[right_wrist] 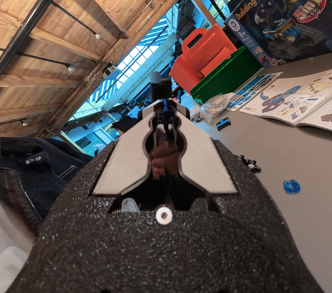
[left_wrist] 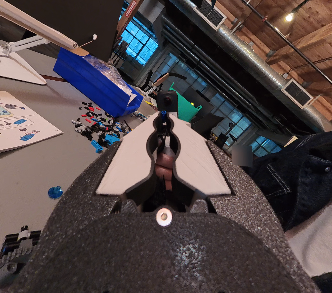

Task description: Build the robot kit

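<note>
A: What is being held by the left gripper [left_wrist: 163,116]?

B: A small blue pin [left_wrist: 163,113] is being pinched at its fingertips, raised above the grey table [left_wrist: 36,167]. The right gripper [right_wrist: 163,106] is being pressed close against it, tip to tip, and is clenched on a blue and black piece [right_wrist: 165,107].

A: How is such a grip being kept sound?

B: Judging by the narrow contact, both parts are being held only at the very tips, so a steady, even squeeze is being called for.

A: And what is lying around?

B: A heap of loose building pieces [left_wrist: 98,127] is lying to the far left beside a blue bin [left_wrist: 93,81]. An open instruction booklet [right_wrist: 294,102], a green bin [right_wrist: 228,76] and an orange box [right_wrist: 201,58] are standing to the right. A blue round piece [right_wrist: 291,186] is lying near on the table, well apart from both grippers.
</note>
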Motion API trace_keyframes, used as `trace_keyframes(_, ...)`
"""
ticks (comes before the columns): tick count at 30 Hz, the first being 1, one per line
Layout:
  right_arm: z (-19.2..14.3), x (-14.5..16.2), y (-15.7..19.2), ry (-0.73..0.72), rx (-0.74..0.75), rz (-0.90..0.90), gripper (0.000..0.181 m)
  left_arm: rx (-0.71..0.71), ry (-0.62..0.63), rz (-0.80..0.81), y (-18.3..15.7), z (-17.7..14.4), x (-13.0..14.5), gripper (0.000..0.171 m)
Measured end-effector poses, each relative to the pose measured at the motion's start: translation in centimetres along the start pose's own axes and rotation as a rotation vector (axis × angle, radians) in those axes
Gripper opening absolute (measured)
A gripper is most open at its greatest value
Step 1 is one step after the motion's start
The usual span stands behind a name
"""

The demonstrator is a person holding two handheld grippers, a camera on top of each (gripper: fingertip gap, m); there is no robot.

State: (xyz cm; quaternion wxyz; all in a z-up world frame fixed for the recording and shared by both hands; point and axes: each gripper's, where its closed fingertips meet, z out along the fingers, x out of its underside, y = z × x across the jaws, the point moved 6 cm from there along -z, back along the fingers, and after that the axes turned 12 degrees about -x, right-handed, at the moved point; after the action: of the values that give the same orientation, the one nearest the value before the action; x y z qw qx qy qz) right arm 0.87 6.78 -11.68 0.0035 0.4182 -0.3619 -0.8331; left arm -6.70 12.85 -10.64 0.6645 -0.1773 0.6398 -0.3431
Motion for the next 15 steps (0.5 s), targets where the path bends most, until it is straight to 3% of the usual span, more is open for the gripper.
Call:
trace_keyframes(2,0.0,0.1,-0.1,0.019,0.006,0.001,0.022,-0.018,0.008,0.005,0.2,0.1,0.1,0.004)
trace_keyframes(6,-0.1,0.3,-0.1,0.095,0.057,-0.055,0.0,-0.034,0.008,-0.011,0.8,-0.1,0.0,0.004)
trace_keyframes(8,-0.4,0.4,-0.3,0.147,0.116,-0.11,0.0,-0.032,0.01,-0.003,0.8,-0.2,-0.1,0.004)
trace_keyframes(15,-4.6,1.1,-2.9,0.515,0.528,-0.357,0.006,-0.23,0.129,0.246,2.9,-2.6,-0.4,0.004)
